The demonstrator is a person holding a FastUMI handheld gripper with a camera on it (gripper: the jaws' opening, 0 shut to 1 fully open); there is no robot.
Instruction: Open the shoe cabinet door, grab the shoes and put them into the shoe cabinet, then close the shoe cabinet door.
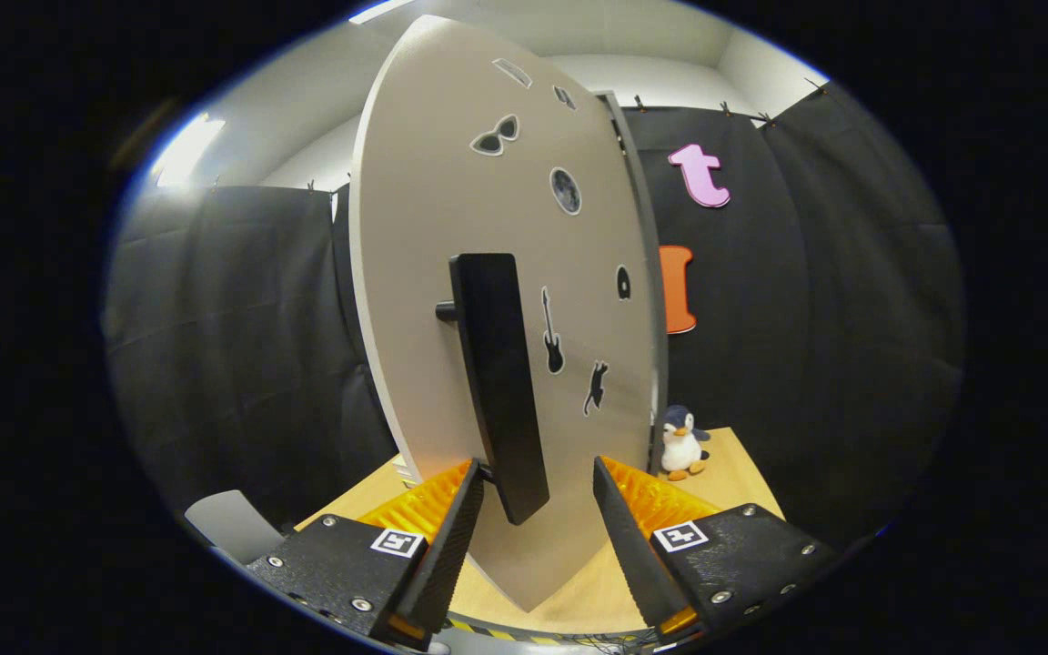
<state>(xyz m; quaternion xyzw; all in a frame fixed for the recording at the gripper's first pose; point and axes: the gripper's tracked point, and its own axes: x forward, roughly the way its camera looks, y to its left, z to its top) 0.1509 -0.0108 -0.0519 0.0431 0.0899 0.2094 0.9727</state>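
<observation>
Up close, the jaws [538, 496] stand apart around the black handle [498, 382] (penguin toy [683, 443] beyond).

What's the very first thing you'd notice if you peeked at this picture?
The big pale cabinet door dotted with little stickers stands out, seen at an angle just ahead of the gripper. Its long black handle hangs between the open fingers, the left one close against it, the right one apart. A small toy penguin stands on the wooden table beyond the right finger, beside the door's far edge.
</observation>
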